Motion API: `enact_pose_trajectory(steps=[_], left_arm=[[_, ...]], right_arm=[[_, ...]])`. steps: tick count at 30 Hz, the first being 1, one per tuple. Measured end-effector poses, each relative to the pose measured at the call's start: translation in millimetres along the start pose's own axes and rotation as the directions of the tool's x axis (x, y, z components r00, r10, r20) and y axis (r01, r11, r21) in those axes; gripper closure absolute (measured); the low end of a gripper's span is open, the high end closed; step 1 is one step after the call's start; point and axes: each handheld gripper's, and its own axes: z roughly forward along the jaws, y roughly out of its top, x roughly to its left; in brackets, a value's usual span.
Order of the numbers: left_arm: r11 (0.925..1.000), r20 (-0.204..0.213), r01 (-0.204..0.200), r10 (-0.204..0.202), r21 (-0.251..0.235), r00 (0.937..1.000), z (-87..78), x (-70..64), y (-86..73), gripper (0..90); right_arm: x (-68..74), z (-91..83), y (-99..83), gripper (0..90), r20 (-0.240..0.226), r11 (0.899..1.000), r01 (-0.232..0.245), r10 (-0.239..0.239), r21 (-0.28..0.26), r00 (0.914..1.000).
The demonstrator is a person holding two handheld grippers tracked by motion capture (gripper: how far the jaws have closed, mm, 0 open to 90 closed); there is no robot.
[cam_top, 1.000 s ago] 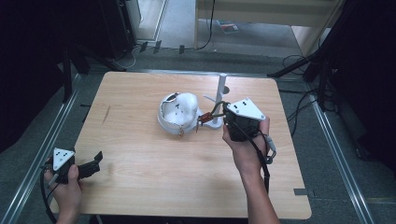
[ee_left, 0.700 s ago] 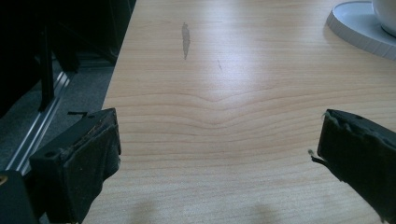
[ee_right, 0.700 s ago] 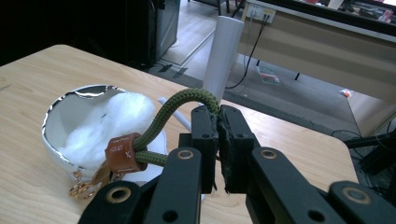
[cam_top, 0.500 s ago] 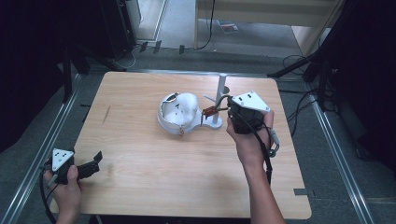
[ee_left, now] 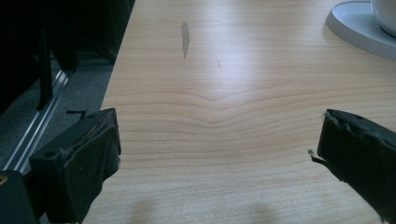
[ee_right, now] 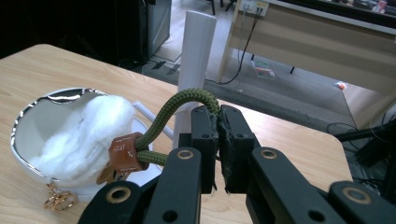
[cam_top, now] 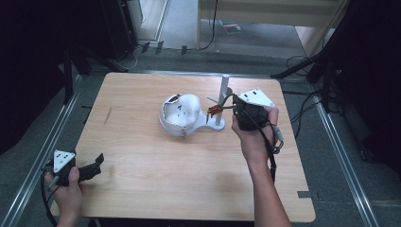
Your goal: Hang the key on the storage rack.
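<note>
Two grippers on my feed. Right gripper [cam_top: 226, 107] sits by the white upright post [cam_top: 224, 97], jaws pinched together on an olive-green cord loop [ee_right: 180, 108]; the loop arches up out of the jaws in front of the post. A brown leather tag [ee_right: 124, 153] collars the two cord strands just beside the jaws. It's stamped w/ small letters, but I can't read them for sure; one mark looks like an "X".

Post stands on a white round base [cam_top: 208, 127] near the middle of the wooden table [cam_top: 156, 165]. Next to it, touching the base, is a white bowl w/ a silver rim [ee_right: 18, 119], tipped on its side and stuffed w/ white fluffy wadding [ee_right: 81, 135]. Gold-coloured ring hardware [ee_right: 57, 199] hangs just below the bowl's lower edge.

Left gripper [cam_top: 94, 165] is at the near-left table corner, well apart from the rest, jaws spread wide over bare wood, nothing between them. Dark smudge [ee_left: 185, 37] on the tabletop ahead of it.
</note>
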Motion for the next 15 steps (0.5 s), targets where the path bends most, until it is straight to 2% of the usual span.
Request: enact_pose_trajectory(steps=[6,10,15], left_arm=[[1.0000,0.001,-0.004,0.004,0.004,1.0000,0.1,0.0,0.2,0.0],[1.0000,0.001,-0.002,0.002,0.001,1.0000,-0.2,-0.1,0.0,0.0],[1.0000,0.002,-0.001,0.001,-0.002,1.0000,-0.6,0.3,-0.2,0.0]], right_arm=[[3.6,-4.3,1.4,86.7,-0.009,1.000,0.001,-0.001,-0.019,1.0000],[4.3,6.2,1.9,86.6,-0.009,1.000,0.011,-0.011,0.011,0.9999],[3.9,14.1,1.3,86.5,-0.015,1.000,0.001,-0.001,0.021,0.9999]])
